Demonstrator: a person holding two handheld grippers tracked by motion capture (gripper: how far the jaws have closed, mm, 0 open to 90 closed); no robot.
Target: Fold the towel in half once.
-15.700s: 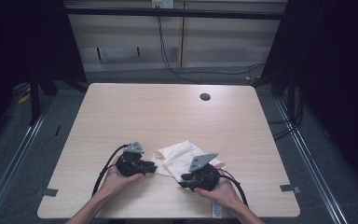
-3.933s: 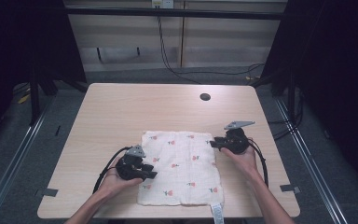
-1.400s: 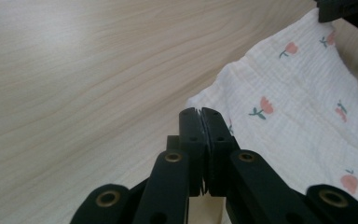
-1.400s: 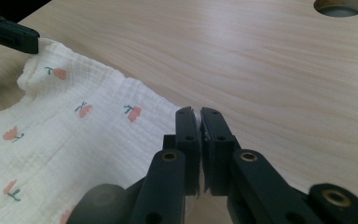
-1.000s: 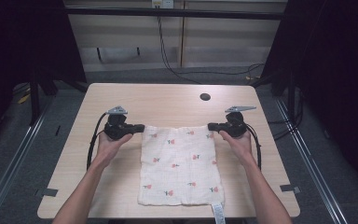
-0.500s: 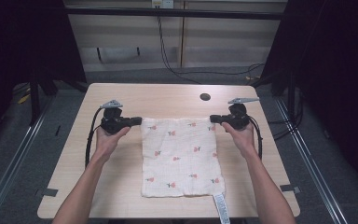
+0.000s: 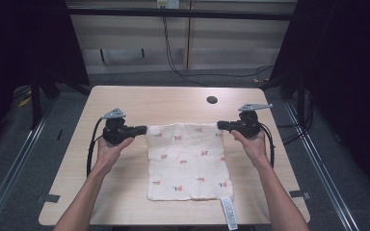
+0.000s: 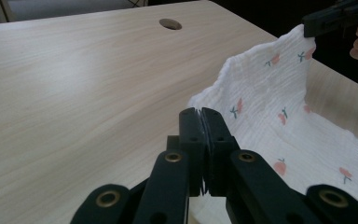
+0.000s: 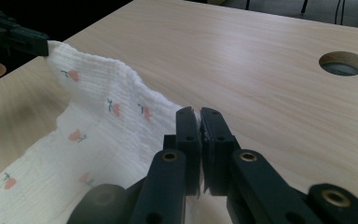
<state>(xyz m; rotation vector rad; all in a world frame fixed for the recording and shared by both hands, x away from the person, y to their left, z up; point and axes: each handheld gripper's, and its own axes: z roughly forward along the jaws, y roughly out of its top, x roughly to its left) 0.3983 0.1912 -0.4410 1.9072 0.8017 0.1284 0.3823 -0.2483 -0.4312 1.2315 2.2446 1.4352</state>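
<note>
- The white cloth (image 7: 187, 161) with small red motifs lay opened out flat on the wooden table (image 7: 173, 103), its near edge close to the table's front edge and a label strip (image 7: 229, 213) trailing from its near right corner.
- The far edge of the cloth was lifted just off the table and stretched between the two tools, so the spreading looked largely done; what seemed left was laying that edge down, smoothing the last ripples and letting go.
- The left gripper (image 7: 142, 129) was clamped on the cloth's far left corner; in the left gripper view its jaws met tightly with fabric pinched between them.
- The right gripper (image 7: 220, 125) was likewise clenched on the cloth's far right corner, fabric caught between its closed jaws in the right gripper view.
- Both forearms reached forward along either side of the cloth, the hands level with its far edge, each tool pointing inward towards the cloth.
- The round cable hole (image 7: 212, 100) lay beyond the cloth, nearer its right corner.
</note>
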